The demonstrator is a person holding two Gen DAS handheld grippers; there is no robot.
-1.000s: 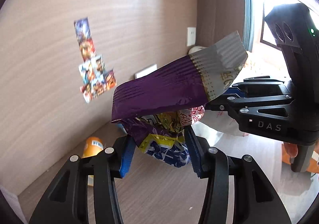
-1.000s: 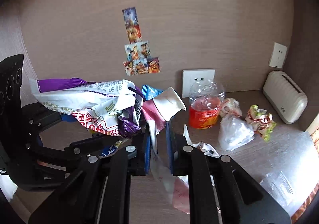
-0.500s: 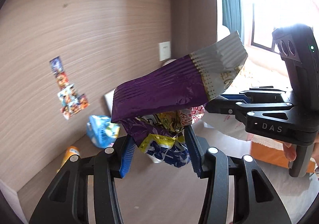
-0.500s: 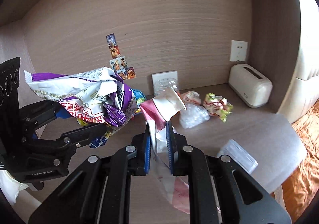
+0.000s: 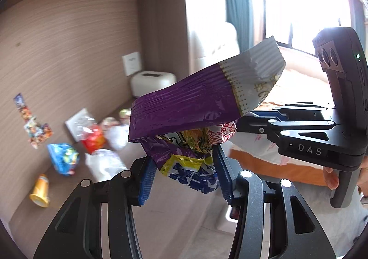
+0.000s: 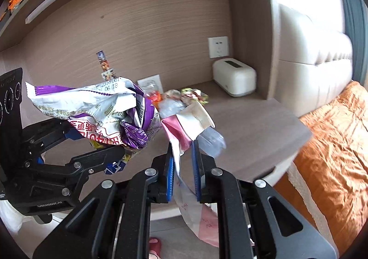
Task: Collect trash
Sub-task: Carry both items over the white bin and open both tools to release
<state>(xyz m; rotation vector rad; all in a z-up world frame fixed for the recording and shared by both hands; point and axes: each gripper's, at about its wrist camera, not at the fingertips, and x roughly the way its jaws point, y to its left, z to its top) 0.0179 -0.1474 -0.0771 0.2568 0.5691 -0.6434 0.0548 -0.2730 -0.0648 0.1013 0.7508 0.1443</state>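
My left gripper [image 5: 184,173] is shut on a crumpled purple and silver snack wrapper [image 5: 195,107], held up in the air; the gripper also shows in the right wrist view [image 6: 101,144] with the wrapper [image 6: 96,111] bunched in it. My right gripper [image 6: 182,157] is shut on a white and pink plastic bag [image 6: 195,208] that hangs down, with a white paper cup [image 6: 195,118] at its top. The right gripper appears at the right of the left wrist view [image 5: 264,125]. More trash lies on the wooden desk [image 6: 241,125]: a plastic bottle [image 5: 92,137], a blue packet [image 5: 62,157], an orange cup [image 5: 41,190].
A white box-shaped device [image 6: 234,79] stands at the desk's back corner under a wall socket [image 6: 218,47]. A bed with an orange cover [image 6: 333,144] and a padded headboard [image 6: 315,68] lies to the right. Stickers [image 5: 32,125] are on the wall. A red slipper [image 6: 155,244] is on the floor.
Both grippers have drawn back and up from the desk with their loads still held. The desk trash now looks smaller and farther, and the bed has come into view.
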